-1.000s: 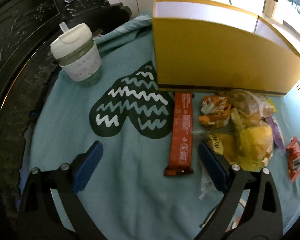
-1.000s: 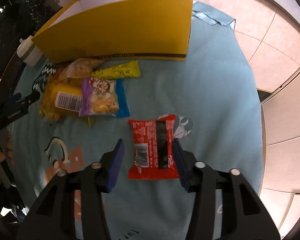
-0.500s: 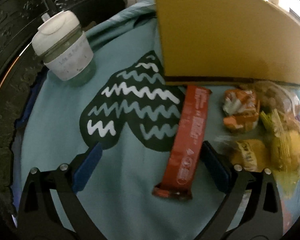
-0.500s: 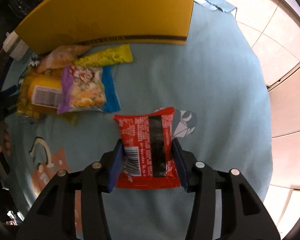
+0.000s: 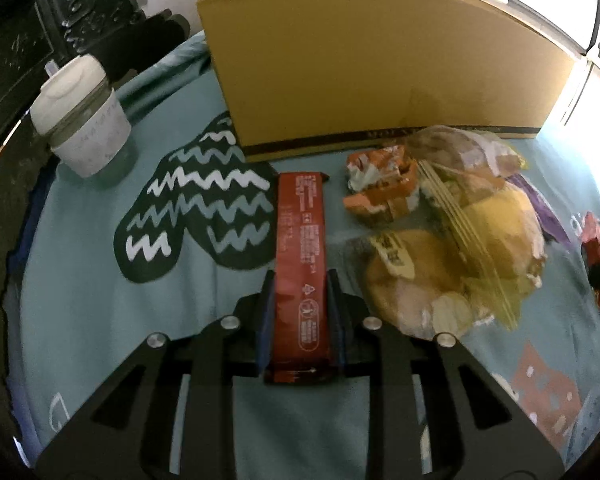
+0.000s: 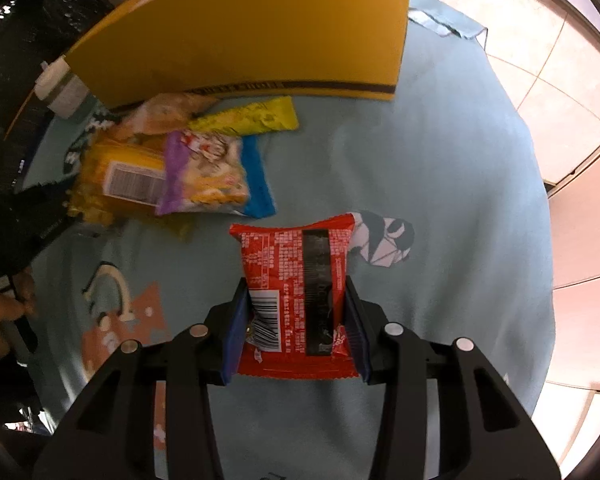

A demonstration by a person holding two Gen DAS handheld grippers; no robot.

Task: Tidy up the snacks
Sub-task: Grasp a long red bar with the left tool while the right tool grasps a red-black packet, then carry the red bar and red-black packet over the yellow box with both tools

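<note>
The left gripper point(image 5: 300, 304) has just closed: its blue pads now press both long edges of a long red-brown snack bar point(image 5: 300, 248), pinching its near end. The bar lies flat on the teal printed cloth point(image 5: 100, 320) and runs straight ahead of the gripper toward the yellow box point(image 5: 380, 80), its far end just short of the box's front wall. To the right of the left gripper lies a heap of packets: an orange wrapper point(image 5: 384, 188) and clear bags of yellow buns point(image 5: 460, 252). Ahead to its left stands a white lidded cup point(image 5: 84, 120), well apart from the bar

The right gripper point(image 6: 296, 328) has just narrowed slightly, and its pads squeeze the sides of a red snack packet point(image 6: 296, 280), barcode side up, whose near half sits between the jaws and crumples a little there. Ahead to its left lie a purple-and-blue bag point(image 6: 212, 176), a yellow stick packet point(image 6: 252, 118) and the same yellow bun bag point(image 6: 116, 172), with the yellow box point(image 6: 260, 32) beyond them
</note>
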